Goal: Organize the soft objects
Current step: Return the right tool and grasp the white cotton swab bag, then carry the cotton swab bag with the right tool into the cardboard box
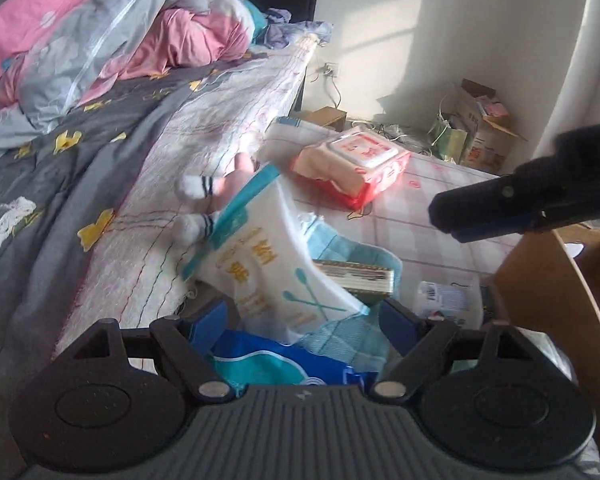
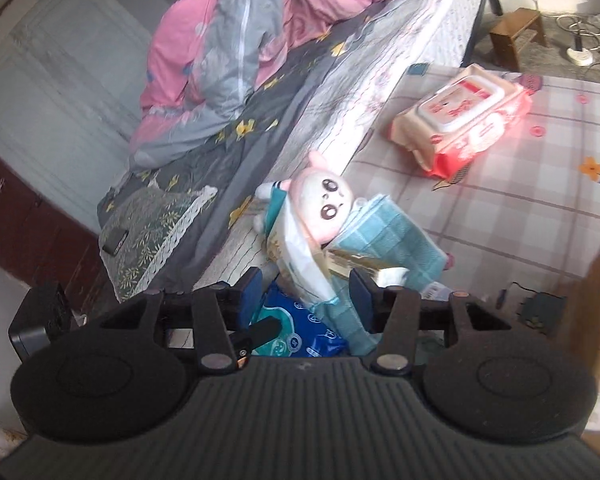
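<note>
One pink plush doll (image 2: 327, 200) with big dark eyes lies at the top of a heap on the checked cloth surface (image 2: 520, 216) beside the bed (image 2: 340, 92). The heap also holds one white plastic pouch printed with teal cotton swabs (image 1: 276, 276), one folded teal checked towel (image 2: 396, 240), one blue printed packet (image 2: 296, 336) at the bottom and one flat box with a gold-striped edge (image 1: 356, 278) tucked in the towel. One pink-and-red pack of wet wipes with a white lid (image 2: 464, 120) lies apart from the heap, further along the cloth.

The left claw (image 1: 306, 320) stands wide apart over the heap, its blue pads either side of the pouch and towel, not visibly pressing on them. The right claw (image 2: 308, 292) is partly apart, and nothing is pinched; the pouch and towel show in the gap behind it.

The right wrist view shows the doll's face, which the left cannot: there only two white striped feet (image 1: 196, 188) (and a bit of pink) poke out from behind the pouch. The left view alone shows the other claw from the side, up at the right, plus open cardboard boxes (image 1: 480, 128) against the wall. One rumpled pink and grey quilt (image 2: 228, 56) lies on the bed in both.
</note>
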Demonstrator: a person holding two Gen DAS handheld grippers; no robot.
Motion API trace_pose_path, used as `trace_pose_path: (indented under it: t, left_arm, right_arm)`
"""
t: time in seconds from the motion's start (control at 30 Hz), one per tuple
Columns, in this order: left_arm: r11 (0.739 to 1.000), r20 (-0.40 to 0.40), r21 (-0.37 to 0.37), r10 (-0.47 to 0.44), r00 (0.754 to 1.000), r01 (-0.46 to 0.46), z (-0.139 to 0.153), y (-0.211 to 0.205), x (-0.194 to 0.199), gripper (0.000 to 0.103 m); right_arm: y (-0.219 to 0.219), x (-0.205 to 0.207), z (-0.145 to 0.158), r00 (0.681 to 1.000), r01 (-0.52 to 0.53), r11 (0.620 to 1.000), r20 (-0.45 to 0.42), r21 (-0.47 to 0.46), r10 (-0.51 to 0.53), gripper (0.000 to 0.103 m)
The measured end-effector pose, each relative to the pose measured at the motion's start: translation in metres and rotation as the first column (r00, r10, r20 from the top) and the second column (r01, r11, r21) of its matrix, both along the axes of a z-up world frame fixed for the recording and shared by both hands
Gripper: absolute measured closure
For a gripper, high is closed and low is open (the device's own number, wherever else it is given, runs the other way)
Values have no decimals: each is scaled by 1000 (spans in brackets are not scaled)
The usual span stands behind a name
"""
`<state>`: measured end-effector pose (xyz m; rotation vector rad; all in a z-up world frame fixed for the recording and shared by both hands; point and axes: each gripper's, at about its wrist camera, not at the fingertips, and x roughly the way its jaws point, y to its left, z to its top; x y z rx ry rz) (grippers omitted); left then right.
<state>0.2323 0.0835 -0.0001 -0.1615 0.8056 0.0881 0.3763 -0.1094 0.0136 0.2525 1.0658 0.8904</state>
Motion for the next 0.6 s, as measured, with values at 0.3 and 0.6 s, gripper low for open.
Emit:
trace_pose_path:
  t: [0.3,0.6]
  left_arm:
    - [990,-39,-138,-3,999,-2,-46,42,32,16]
    - [981,-60,-196,-16,998,4,-62,51,53,15]
  right_arm:
    - [90,36,-51,996,-89,992,-40,-86,86,56]
    - [112,58,-86,994,-93,991,-70,-100,86,56]
